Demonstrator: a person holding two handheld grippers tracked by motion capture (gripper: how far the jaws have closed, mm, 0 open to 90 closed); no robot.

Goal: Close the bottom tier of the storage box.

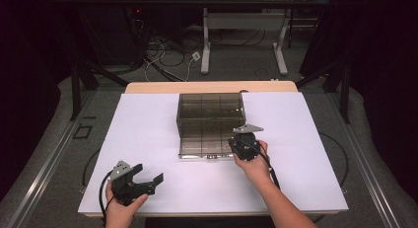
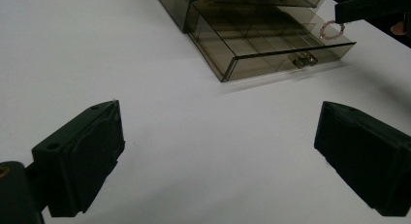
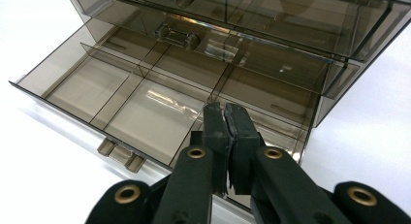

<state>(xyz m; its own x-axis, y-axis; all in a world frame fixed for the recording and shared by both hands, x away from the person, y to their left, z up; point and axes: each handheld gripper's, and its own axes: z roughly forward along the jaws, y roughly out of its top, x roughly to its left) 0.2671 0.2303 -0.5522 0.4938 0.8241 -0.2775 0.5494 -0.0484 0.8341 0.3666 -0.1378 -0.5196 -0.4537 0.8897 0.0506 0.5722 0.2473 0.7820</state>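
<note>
Centrally on the counter (image 1: 148,139), smoky drawer box (image 1: 211,109); bottom drawer (image 3: 145,103) pulled out. Above its right compartment, right claw (image 3: 227,118) clenched on a beaded ring (image 2: 331,30); left claw (image 2: 218,151) released.

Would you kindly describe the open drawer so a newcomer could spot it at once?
On the white table stands a smoky see-through box. Its lowest drawer juts toward the near edge, split into compartments. Unlike the drawers above, it is pulled out.
</note>
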